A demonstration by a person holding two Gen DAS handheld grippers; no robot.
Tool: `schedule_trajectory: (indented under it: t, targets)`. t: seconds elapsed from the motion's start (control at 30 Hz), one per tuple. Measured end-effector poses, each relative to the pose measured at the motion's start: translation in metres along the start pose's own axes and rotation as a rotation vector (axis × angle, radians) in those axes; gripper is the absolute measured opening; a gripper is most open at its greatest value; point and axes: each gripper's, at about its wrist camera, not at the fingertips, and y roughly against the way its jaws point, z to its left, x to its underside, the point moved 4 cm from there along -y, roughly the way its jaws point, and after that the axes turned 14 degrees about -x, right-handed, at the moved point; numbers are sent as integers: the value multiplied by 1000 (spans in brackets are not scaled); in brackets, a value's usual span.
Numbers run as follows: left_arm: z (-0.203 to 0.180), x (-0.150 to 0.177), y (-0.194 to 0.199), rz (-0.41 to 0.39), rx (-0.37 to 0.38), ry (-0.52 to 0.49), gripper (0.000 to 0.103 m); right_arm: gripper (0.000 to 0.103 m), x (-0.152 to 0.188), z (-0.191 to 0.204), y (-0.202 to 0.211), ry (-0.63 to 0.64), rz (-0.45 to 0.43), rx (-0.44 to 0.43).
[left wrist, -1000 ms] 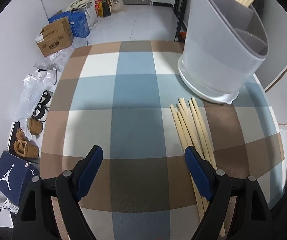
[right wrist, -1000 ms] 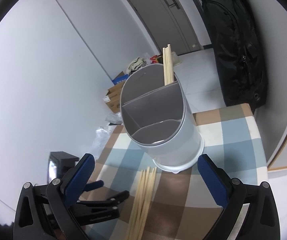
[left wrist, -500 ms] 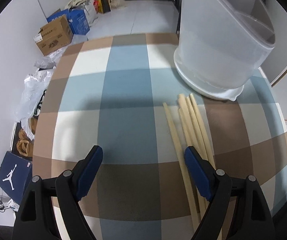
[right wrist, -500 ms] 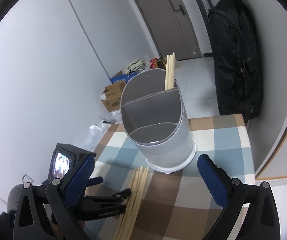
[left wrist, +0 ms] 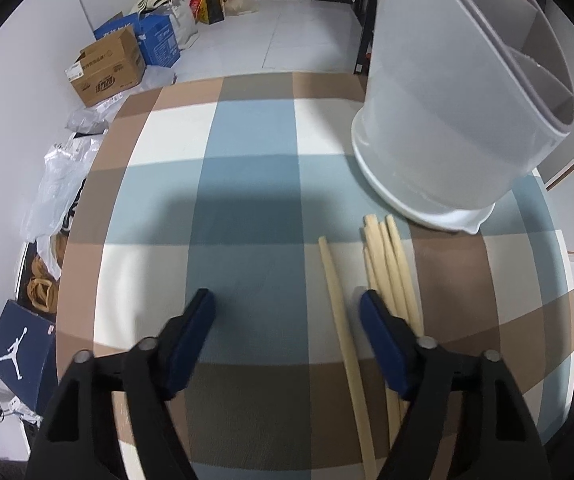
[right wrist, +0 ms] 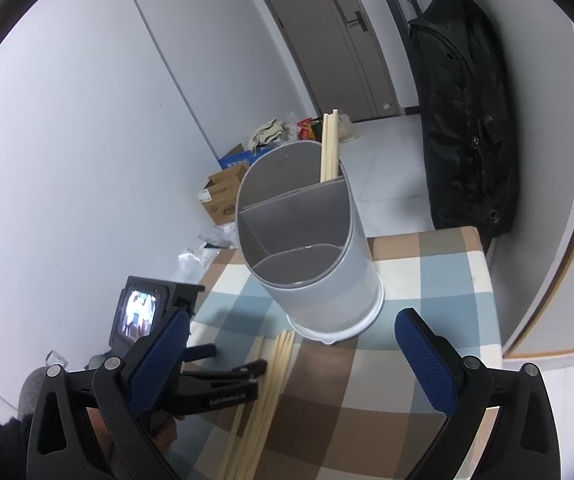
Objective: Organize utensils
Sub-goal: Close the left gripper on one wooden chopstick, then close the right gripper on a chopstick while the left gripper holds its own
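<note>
While covered edge to edge by checked cloth, table (left wrist: 247,200) carries everything; room beyond falls away to floor on left and far sides. Ample bare cloth across left half for manoeuvre.

Grey three-compartment utensil holder (right wrist: 307,248) standing upright near far right corner, likely parked there to keep the middle free. Rear compartment already holding a few chopsticks (right wrist: 329,148), leaning against the back wall; two nearer compartments look empty.

Loose chopsticks (left wrist: 391,272) lying flat in a bundle just in front of the holder's base, tips near it but apart, running toward near edge. Single chopstick (left wrist: 337,308) split off just left of the bundle, probably for a clean pick.

Left gripper (left wrist: 287,316) pitched steeply down, jaws closing, straddling the single chopstick; pads not yet on it. Right finger (left wrist: 379,332) crowding the bundle: risk of snagging neighbours.

Right gripper (right wrist: 291,356) hanging back above near edge, jaws spread wide, nothing between them.
</note>
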Motion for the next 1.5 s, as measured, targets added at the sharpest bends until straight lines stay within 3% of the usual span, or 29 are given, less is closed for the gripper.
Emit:
schedule_trajectory:
  t: [0.27,0.53,0.77,0.83,0.9,1.1,1.27,1.5]
  targets:
    - [-5,-5,2,-69,62,-33,8,103,4,-10,2,-54,9,21]
    - [7,-6,2,-45,126,34,1,103,10,-14,0,-67,38,62]
    - [27,-9,21,-112,166,124,1,102,22,-3,-18,-37,100,49]
    - [34,-10,25,-125,173,158,1,95,26,1,-25,-30,122,45]
    - [44,-10,30,-146,196,202,1,78,32,3,-33,-27,160,41]
    - [65,-15,45,-221,221,299,1,53,53,8,-64,-19,303,53]
    - [78,-16,48,-249,254,329,1,40,57,16,-88,34,385,68]
    - [96,-12,52,-261,290,356,1,36,62,17,-132,28,464,84]
